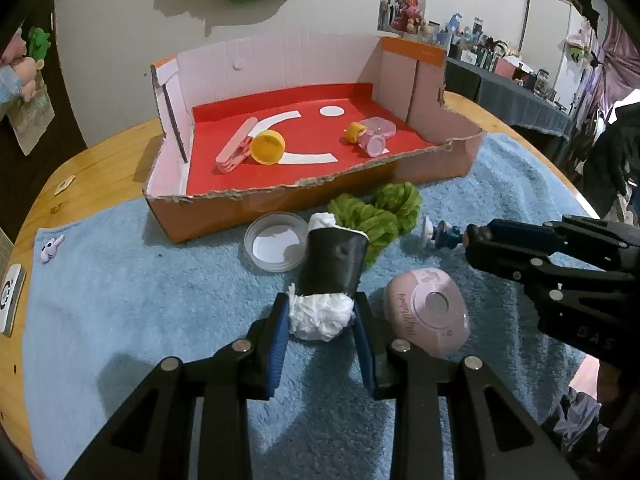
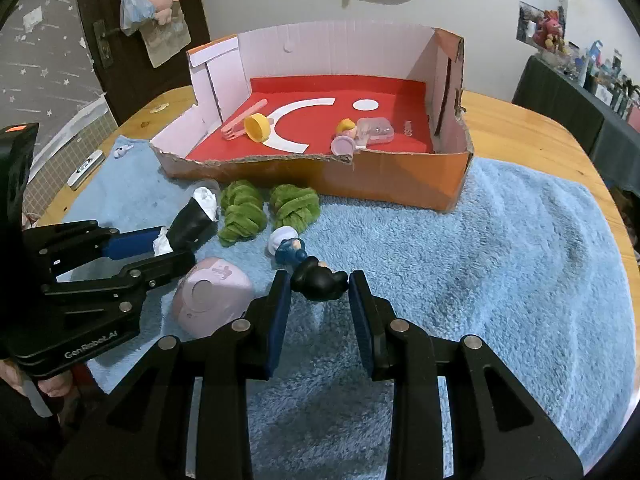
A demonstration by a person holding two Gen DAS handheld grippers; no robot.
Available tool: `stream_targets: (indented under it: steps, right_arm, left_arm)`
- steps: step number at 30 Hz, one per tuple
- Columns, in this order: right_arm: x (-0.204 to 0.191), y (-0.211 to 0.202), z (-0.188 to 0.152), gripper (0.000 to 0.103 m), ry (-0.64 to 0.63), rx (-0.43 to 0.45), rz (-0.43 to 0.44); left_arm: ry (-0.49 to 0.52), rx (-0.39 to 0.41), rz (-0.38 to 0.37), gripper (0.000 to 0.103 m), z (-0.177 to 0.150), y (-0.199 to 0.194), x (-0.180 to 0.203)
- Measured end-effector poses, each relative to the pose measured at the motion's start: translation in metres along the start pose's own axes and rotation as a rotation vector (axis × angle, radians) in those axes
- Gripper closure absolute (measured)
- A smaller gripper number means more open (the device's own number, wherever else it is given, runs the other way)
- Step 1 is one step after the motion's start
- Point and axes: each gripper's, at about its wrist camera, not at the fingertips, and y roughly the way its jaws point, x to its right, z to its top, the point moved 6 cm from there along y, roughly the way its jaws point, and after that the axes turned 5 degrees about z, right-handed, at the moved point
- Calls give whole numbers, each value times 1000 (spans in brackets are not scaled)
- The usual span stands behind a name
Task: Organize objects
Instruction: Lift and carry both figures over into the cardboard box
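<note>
Your left gripper clamps black roll stuffed with white paper, roll pointing toward cardboard box. Your right gripper closes on black end of small figurine; pads touching it. Pink oval case lies between grippers on blue towel. Green yarn bundles just before box. Yellow cap, pink clip inside box.
</note>
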Motion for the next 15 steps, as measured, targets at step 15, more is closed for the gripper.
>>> stream_targets:
  steps: [15]
  right_arm:
    - [-8,-20,6,75,-8,45,5]
  left_arm:
    - [-25,43,-9,71,7,-21,-3]
